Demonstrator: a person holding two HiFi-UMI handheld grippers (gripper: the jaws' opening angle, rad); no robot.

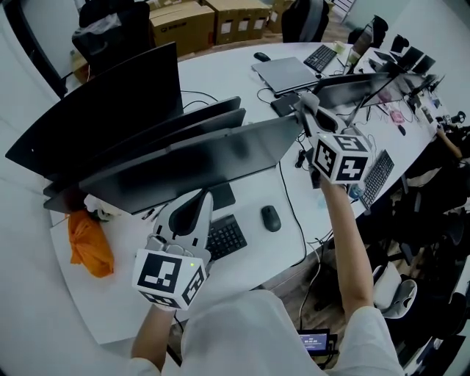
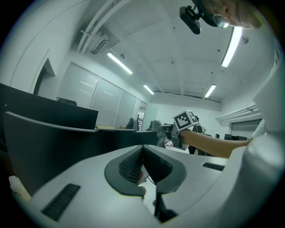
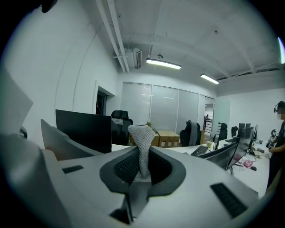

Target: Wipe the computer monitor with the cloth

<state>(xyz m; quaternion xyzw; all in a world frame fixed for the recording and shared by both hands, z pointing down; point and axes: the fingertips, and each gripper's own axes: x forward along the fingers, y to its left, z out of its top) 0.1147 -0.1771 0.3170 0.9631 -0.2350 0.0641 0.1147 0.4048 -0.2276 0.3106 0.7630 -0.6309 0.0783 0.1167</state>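
Observation:
Seen from above in the head view, the dark computer monitor (image 1: 198, 158) stands across the white desk (image 1: 253, 257). My right gripper (image 1: 305, 104) is raised by the monitor's upper right corner. It is shut on a pale grey knitted cloth (image 3: 141, 133), which sticks up from between the jaws of the right gripper (image 3: 143, 151). My left gripper (image 1: 197, 200) hovers low in front of the monitor, over the keyboard (image 1: 224, 236). In the left gripper view the left gripper (image 2: 142, 149) is shut with nothing in it, facing the monitor (image 2: 53, 147).
An orange bundle (image 1: 89, 242) lies at the desk's left end and a mouse (image 1: 270, 218) right of the keyboard. More monitors (image 1: 110, 110) stand behind. A laptop (image 1: 286, 73), a second keyboard (image 1: 378, 176) and cables crowd the right side. Cardboard boxes (image 1: 213, 22) sit beyond the desk.

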